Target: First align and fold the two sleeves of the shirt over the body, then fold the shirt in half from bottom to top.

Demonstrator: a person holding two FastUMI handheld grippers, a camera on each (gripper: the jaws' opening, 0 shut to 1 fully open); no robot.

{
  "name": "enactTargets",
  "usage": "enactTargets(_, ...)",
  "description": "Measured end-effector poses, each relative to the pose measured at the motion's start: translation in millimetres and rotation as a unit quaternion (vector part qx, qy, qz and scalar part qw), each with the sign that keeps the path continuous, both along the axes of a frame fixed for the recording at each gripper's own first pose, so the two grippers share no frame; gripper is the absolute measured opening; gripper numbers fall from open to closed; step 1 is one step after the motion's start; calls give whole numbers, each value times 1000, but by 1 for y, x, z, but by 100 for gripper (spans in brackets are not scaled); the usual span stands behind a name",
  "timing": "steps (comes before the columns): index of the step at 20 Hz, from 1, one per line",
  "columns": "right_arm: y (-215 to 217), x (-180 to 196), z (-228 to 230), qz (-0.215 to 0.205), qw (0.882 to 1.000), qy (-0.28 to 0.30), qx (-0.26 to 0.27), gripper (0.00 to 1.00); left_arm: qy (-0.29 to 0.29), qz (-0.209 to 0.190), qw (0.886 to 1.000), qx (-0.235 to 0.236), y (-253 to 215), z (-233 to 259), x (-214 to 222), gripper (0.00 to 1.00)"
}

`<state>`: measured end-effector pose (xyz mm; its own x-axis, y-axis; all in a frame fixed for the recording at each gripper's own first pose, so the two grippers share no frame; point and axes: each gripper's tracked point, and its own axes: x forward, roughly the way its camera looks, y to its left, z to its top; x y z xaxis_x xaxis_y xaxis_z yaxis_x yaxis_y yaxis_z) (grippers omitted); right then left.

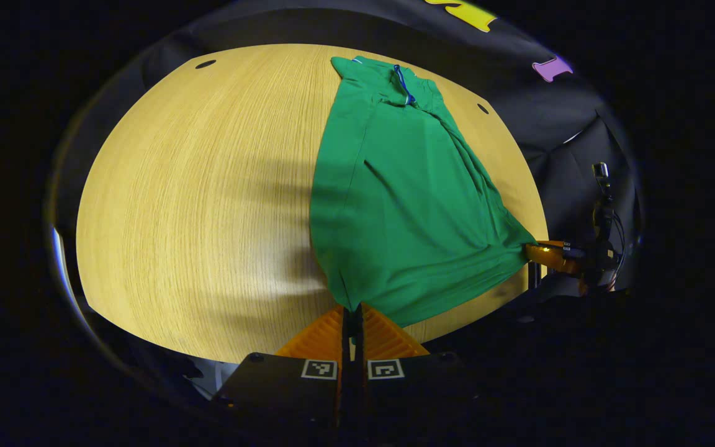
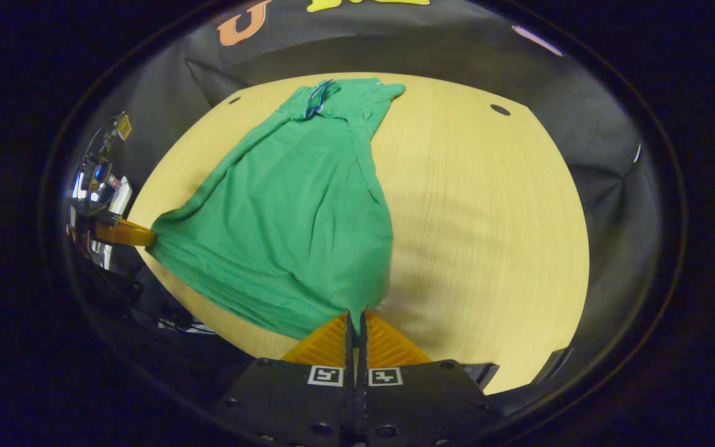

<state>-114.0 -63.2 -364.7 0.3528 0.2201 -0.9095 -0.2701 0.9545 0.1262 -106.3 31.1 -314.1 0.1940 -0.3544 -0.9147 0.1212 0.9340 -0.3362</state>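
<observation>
Shirt point(image 1: 395, 205), green, lies on the wooden table point(image 1: 196, 198) in the left gripper view, running from the collar at the upper centre of the frame down to the hem at the lower centre and lower right. The left gripper point(image 1: 352, 318) at the bottom centre has its 2 fingers pressed together on a hem corner. At the right edge the right gripper point(image 1: 534, 250) pinches the other hem corner, and the hem between the 2 is pulled off the table's near edge. In the right gripper view the shirt point(image 2: 289, 223) fills the left half of the table point(image 2: 488, 223), collar at the upper centre. The right gripper point(image 2: 355, 320) at the bottom centre is clamped narrow on its hem corner. At the left edge the left gripper point(image 2: 149, 237) grips the far corner, its fingers closed on the cloth.
</observation>
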Motion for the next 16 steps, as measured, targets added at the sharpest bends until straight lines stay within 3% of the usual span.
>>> enactTargets(6,-6,26,23,8,999,-36,-2,0,-39,7,999,-23,-1,28,36,4)
enactTargets(16,-7,95,67,-30,994,-98,25,0,-148,33,988,-28,0,67,129,4)
